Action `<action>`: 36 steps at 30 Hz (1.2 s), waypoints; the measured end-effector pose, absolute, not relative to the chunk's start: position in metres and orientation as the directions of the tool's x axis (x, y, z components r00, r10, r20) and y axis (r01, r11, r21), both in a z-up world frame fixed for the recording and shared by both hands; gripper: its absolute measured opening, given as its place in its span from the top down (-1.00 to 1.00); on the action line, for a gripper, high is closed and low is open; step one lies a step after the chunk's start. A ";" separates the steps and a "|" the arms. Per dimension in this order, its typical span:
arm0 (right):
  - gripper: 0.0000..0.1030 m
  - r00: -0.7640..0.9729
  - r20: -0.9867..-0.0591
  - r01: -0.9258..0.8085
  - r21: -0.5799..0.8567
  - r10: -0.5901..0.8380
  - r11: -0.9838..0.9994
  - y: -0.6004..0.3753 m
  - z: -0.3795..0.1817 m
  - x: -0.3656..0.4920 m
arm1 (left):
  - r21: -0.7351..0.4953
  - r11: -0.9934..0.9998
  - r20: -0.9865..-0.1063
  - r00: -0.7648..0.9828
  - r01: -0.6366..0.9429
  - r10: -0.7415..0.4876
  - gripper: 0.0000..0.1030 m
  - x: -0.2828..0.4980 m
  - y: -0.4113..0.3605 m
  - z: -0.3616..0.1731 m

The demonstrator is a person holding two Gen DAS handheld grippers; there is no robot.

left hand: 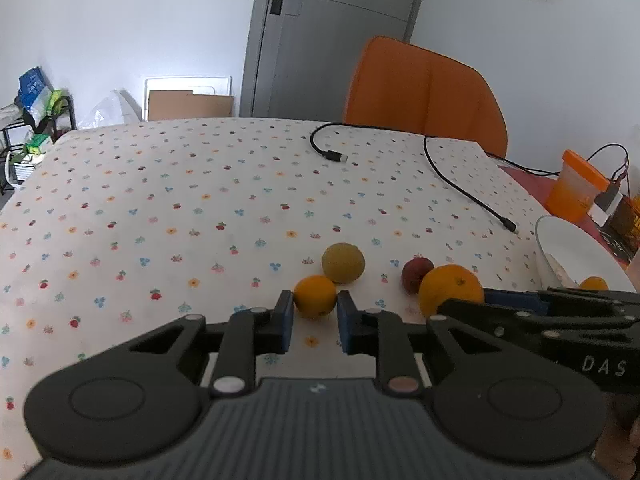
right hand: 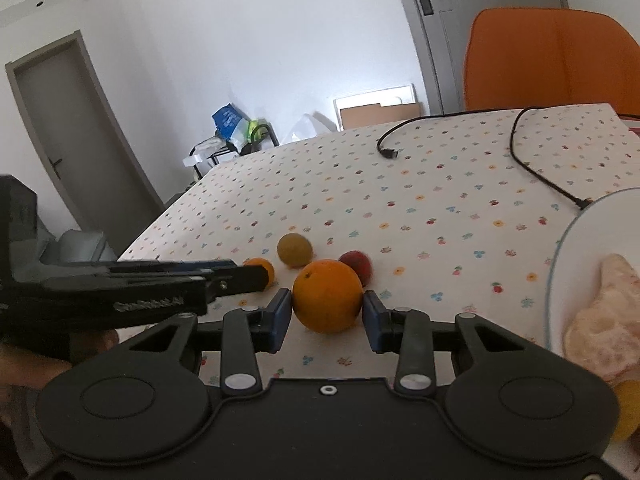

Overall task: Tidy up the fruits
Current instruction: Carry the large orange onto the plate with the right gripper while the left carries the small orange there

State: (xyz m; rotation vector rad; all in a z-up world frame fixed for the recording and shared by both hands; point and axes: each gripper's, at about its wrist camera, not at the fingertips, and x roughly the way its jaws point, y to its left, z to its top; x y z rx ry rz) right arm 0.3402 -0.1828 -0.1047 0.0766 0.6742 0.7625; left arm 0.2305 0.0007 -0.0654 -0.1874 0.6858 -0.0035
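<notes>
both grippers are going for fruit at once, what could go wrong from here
1. The left gripper and right gripper work side by side; the right one's fingers already cross the left view, so they may collide.
2. The large orange nearly fills the right gripper's open jaws and could roll off into the red fruit just behind it.
3. The small orange sits close to the yellow-green fruit; closing may nudge that one rolling across the tablecloth.

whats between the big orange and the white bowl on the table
Nothing but bare patterned tablecloth lies between the big orange and the white bowl, clearest in the right wrist view. The red fruit sits behind the orange, not between.
</notes>
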 end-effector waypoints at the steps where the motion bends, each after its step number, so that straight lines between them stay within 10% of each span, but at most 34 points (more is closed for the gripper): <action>1: 0.30 0.527 -0.534 -0.612 0.302 0.661 0.731 -0.184 -0.104 0.340 | -0.167 0.984 -0.622 0.781 -0.059 -0.059 0.59 0.228 0.000 -0.063; 36: 0.30 0.758 -0.405 -0.411 0.312 0.511 0.857 -0.317 -0.059 0.298 | -0.153 0.963 -0.490 0.830 0.221 -0.268 0.59 0.203 -0.132 -0.004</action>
